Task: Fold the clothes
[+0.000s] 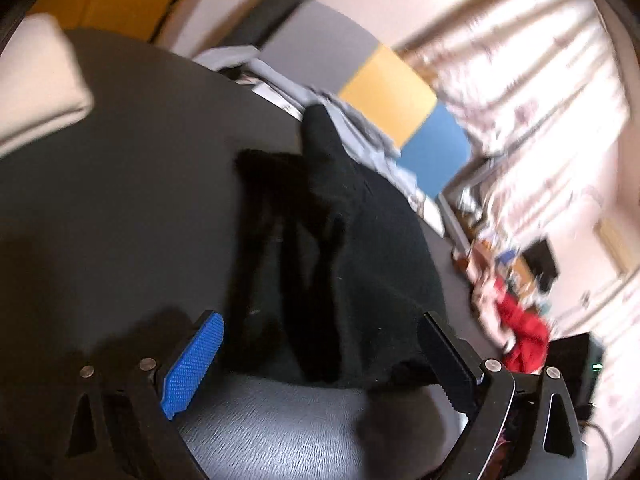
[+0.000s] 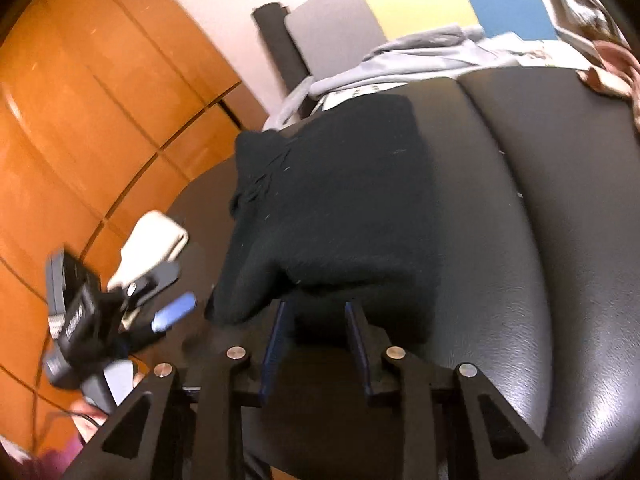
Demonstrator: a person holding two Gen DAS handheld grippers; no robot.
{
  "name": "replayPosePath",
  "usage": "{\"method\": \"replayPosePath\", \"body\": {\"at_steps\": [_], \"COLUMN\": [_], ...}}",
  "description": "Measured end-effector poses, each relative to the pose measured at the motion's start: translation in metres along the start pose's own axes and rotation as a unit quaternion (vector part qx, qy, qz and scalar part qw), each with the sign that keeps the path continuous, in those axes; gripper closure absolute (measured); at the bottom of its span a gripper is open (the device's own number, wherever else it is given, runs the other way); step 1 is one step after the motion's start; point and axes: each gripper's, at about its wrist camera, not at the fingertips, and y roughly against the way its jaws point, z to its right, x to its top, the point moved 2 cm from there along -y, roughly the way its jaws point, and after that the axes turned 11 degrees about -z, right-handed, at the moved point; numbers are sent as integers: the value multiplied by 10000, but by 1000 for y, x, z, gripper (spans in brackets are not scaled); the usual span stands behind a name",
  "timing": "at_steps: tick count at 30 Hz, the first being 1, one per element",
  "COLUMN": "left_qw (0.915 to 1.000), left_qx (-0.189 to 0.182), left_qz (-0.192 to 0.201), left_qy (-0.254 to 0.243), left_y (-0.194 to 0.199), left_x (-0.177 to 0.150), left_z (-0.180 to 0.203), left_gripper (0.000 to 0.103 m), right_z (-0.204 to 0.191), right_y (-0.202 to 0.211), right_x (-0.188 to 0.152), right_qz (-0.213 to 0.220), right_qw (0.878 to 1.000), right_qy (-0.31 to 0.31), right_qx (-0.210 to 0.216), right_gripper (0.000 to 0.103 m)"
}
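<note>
Left tool [image 1: 320,352], seen from its own camera, stands released, its blue-padded fingers [image 1: 194,364] spread wide with nothing pressed between them; the black knitted garment [image 1: 352,240] lies just ahead of it, one edge reaching the inner face of the right-hand finger. Right tool [image 2: 316,320] is partly parted, its two fingers poised at the near folded edge of the same black knitted garment [image 2: 340,208]; whether the pads pinch the cloth cannot be told. The garment rests on a dark grey leatherette cushioned surface [image 2: 540,220], folded into a rough block with a sleeve trailing toward the left tool [image 2: 172,316], which appears beyond the garment's left corner. Farther ahead lies a crumpled pale grey garment [image 2: 420,56] before a grey, yellow and blue panel [image 2: 420,0]. Left of the surface: orange wooden flooring [image 2: 80,120].
</note>
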Motion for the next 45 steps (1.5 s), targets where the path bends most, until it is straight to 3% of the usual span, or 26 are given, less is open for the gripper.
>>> {"method": "replayPosePath", "body": {"at_steps": [2, 4, 7, 9, 13, 17, 19, 22, 23, 26, 32, 35, 37, 39, 40, 45], "left_qw": [9994, 9986, 9969, 9957, 9976, 9968, 9975, 9990, 9990, 9985, 9980, 9967, 9957, 9941, 9939, 9981], "left_qx": [170, 2, -420, -465, -195, -111, -144, 216, 321, 536, 142, -46, -102, -77, -154, -476], "left_qz": [-311, -511, -596, -689, -610, -734, -557, 248, 245, 44, -613, -802, -918, -1081, -1092, -387], "left_qy": [-54, 110, 288, 407, 275, 295, 399, 309, 213, -65, -19, 97, 11, 55, 102, -113], "left_y": [-16, -23, -27, -30, -26, -29, -17, 13, 14, 9, -30, -38, -43, -50, -50, -1], "left_x": [6, 8, 11, 12, 11, 10, 9, 8, 8, 7, -1, -6, -7, -5, -3, 26], "left_z": [7, 10, 15, 16, 22, 23, 25, 25, 26, 30, 33, 32, 34, 35, 35, 50], "left_gripper": [5, 5, 7, 12, 29, 37, 41, 40, 39, 39, 40, 54, 75, 89, 92, 93], "right_z": [-3, -3, 6, 3, -9, -25, -31, -38, -38, -38, -31, -29, -28, -28, -27, -30], "right_y": [-6, -10, -9, -10, -4, -11, -19, -29, -32, -33, -33, -30, -27, -24, -21, -4], "right_x": [1, 2, 1, 1, -1, 3, 1, -4, -6, -9, -10, -12, -14, -15, -16, -14], "right_qz": [8, 18, 69, 60, 154, 409, 342, 284, 281, 371, 335, 398, 488, 578, 645, 1037], "right_qw": [9997, 9995, 9999, 10000, 9978, 9870, 9830, 9772, 9749, 9734, 9771, 9783, 9787, 9790, 9791, 9731], "right_qy": [138, 154, -83, -38, 155, 609, 812, 1075, 1149, 1207, 1158, 1127, 1098, 1069, 1049, 1038], "right_qx": [-190, -288, -18, 15, -634, -1427, -1609, -1809, -1887, -1912, -1755, -1691, -1665, -1639, -1621, -1778], "right_gripper": [74, 74, 74, 74, 74, 68, 68, 68, 68, 68, 68, 68, 68, 68, 68, 68]}}
